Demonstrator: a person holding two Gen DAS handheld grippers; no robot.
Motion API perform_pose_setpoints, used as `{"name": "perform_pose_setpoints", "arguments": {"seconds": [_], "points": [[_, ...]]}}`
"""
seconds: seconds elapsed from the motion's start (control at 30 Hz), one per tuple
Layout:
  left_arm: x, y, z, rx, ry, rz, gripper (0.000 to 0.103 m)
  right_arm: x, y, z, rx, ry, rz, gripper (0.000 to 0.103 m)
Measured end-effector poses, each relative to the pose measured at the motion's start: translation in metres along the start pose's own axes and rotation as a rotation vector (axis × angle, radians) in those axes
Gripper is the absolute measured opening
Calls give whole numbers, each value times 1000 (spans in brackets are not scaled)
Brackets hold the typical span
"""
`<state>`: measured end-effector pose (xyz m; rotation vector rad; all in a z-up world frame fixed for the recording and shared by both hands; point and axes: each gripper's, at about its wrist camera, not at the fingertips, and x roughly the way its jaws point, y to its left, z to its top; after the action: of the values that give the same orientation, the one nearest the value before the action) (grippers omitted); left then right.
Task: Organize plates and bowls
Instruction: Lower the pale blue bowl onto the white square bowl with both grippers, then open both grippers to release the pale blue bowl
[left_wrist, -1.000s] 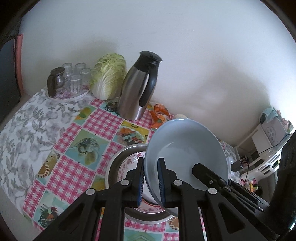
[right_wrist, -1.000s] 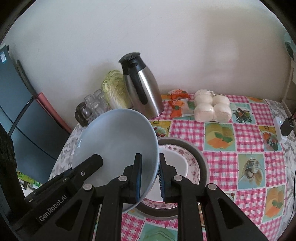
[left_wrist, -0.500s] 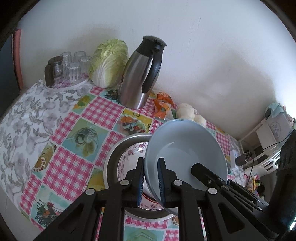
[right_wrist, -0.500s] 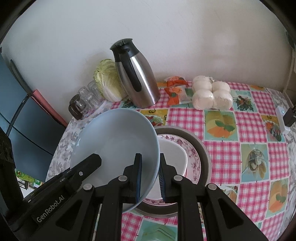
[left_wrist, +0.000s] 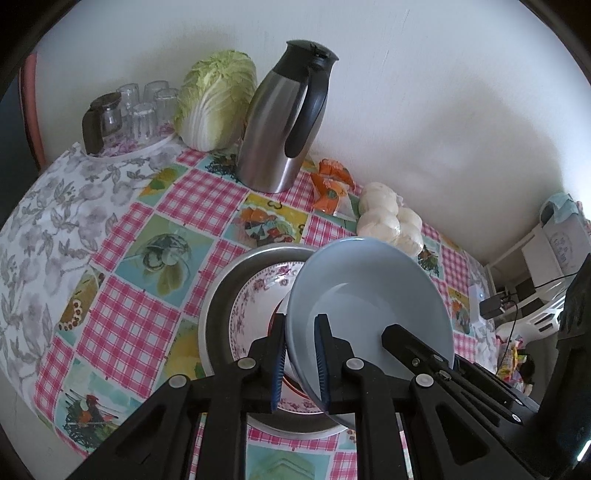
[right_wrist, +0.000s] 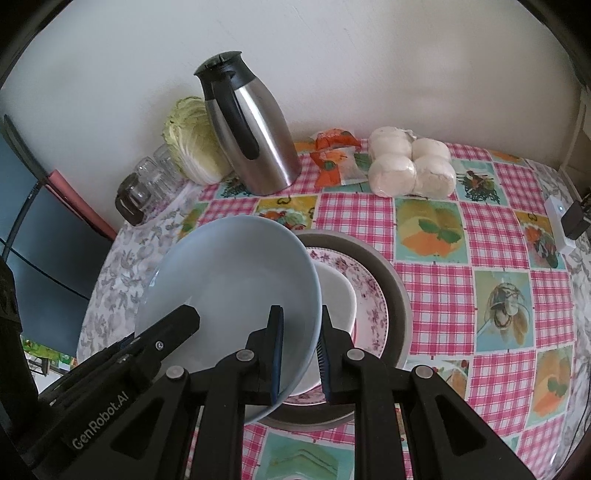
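A pale blue bowl (left_wrist: 369, 306) is held in the air by both grippers, one on each side of its rim. My left gripper (left_wrist: 300, 358) is shut on its left rim. My right gripper (right_wrist: 300, 354) is shut on its right rim, where the bowl (right_wrist: 236, 288) fills the left of the right wrist view. Below it a stack rests on the table: a grey metal plate (left_wrist: 221, 295), a floral plate (left_wrist: 255, 299) on it, and a white dish (right_wrist: 336, 295) on top. The bowl hovers just above this stack.
A steel thermos jug (left_wrist: 280, 125), a cabbage (left_wrist: 214, 99), a tray of glasses (left_wrist: 129, 114), orange snack packets (left_wrist: 328, 181) and a bag of white buns (right_wrist: 410, 166) stand along the back wall. A charger (right_wrist: 561, 221) lies at the right table edge.
Both grippers and the bowl have come down and forward over the plate stack. The back-wall objects now sit higher and farther in both views.
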<state>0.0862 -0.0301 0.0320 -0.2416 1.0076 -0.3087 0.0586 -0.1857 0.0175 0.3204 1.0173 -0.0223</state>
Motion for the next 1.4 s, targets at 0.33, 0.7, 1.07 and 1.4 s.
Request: {"name": "perform_pose_setpoints", "arguments": {"seconds": [0.33, 0.7, 1.07, 1.4], "points": [[27, 7, -4, -25, 70, 36, 18, 19, -7, -2, 10, 53, -36, 19], [25, 8, -2, -42, 58, 26, 21, 18, -12, 1, 25, 43, -54, 21], [12, 13, 1, -53, 27, 52, 49, 0, -17, 5, 42, -8, -32, 22], [10, 24, 4, -86, 23, 117, 79, -8, -11, 9, 5, -30, -45, 54]]}}
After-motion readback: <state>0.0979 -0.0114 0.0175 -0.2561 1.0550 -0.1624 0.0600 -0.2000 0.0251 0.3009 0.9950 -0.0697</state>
